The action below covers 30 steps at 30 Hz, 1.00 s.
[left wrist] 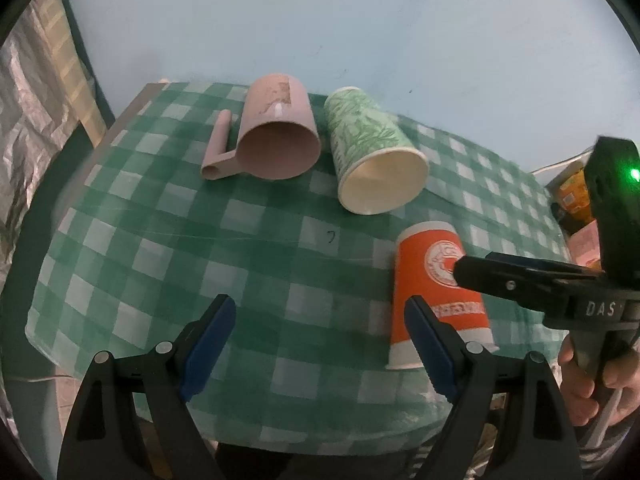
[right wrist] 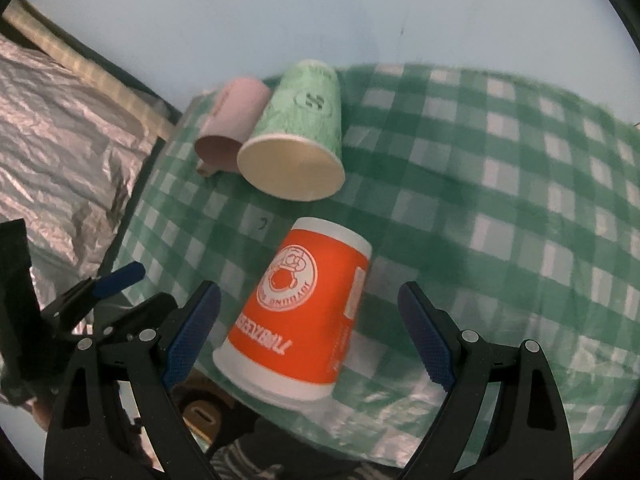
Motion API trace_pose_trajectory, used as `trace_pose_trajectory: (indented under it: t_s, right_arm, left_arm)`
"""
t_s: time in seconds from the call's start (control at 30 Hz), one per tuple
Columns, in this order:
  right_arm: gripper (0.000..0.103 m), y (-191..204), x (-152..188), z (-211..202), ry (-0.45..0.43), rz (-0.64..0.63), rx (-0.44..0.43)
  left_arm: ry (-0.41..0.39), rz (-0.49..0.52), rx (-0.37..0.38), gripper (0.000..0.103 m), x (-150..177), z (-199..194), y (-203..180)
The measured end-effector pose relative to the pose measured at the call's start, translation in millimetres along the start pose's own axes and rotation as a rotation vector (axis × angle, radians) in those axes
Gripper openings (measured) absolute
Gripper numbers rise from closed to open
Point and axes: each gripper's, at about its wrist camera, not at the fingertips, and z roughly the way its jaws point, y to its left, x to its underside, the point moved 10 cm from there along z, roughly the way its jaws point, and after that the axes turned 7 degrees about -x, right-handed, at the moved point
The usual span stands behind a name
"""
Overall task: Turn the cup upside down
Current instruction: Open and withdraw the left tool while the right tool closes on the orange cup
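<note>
Orange cup [right wrist: 304, 312] upside down near front edge of counter [right wrist: 500, 208], rim on the checked cloth, base up, printed text inverted. Slightly tilted in right wrist view; could be lens distortion, cannot tell. Right hand-held gripper [right wrist: 308, 336] open, jaws wide apart on either side of orange cup, neither pad touching it. Left hand-held gripper [left wrist: 320, 344] also open, holding nothing, aimed at bare cloth just left of orange cup. Green cup [left wrist: 372, 152] and pink mug [left wrist: 276, 136] on their sides farther back, mouths toward cameras, close together; touching or not, cannot tell. Step in hand, by judgement: either release after setting orange cup down inverted, or approach to grasp it; not decidable from this moment alone. If orange cup counts as done, two vessels left lying on their sides, so task roughly a third along. Next move likely: back right hand-held gripper clear without brushing orange cup, then reach for green cup, close across its wall mid-height, lift, rotate mouth down, set rim flat. Light paper wall: gentle squeeze needed. Front edge close, knock-off risk.
</note>
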Motion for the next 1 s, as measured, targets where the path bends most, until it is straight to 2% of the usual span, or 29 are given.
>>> trace_pose_trajectory:
  t_s: [0.1,0.4,0.6,0.7,0.73,0.83,1.0]
  right_arm:
    - [0.089,-4.4,-2.0,16.8,0.058,0.043,-0.002]
    - [0.089,-18.4,-1.9,44.6,0.172,0.148,-0.018]
    - [0.089,-19.9,0.2,52.7,0.209,0.161,-0.036]
    - [0.084,-20.5,-0.7,53.2,0.209,0.164,-0.050]
    - [0.076,-19.1,-1.1,52.4,0.207,0.159,-0.064]
    - [0.070,-16.8,-1.0,49.7,0.191,0.147,-0.085]
    - [0.069,-11.8,0.5,40.6,0.145,0.094,-0.086]
  left_arm:
    - [0.015,0.017,-0.019,0.087,-0.1,10.6,-0.2]
    - [0.043,0.020,0.000,0.087,2.7,28.6,-2.7]
    - [0.054,0.012,0.021,0.088,3.5,33.3,-5.9]
    - [0.053,0.011,0.025,0.088,4.0,34.1,-6.4]
    - [0.054,0.010,0.027,0.088,4.2,34.4,-6.3]
    - [0.056,0.003,0.025,0.087,4.7,35.4,-5.0]
    - [0.043,-0.006,0.032,0.087,6.1,29.5,-5.5]
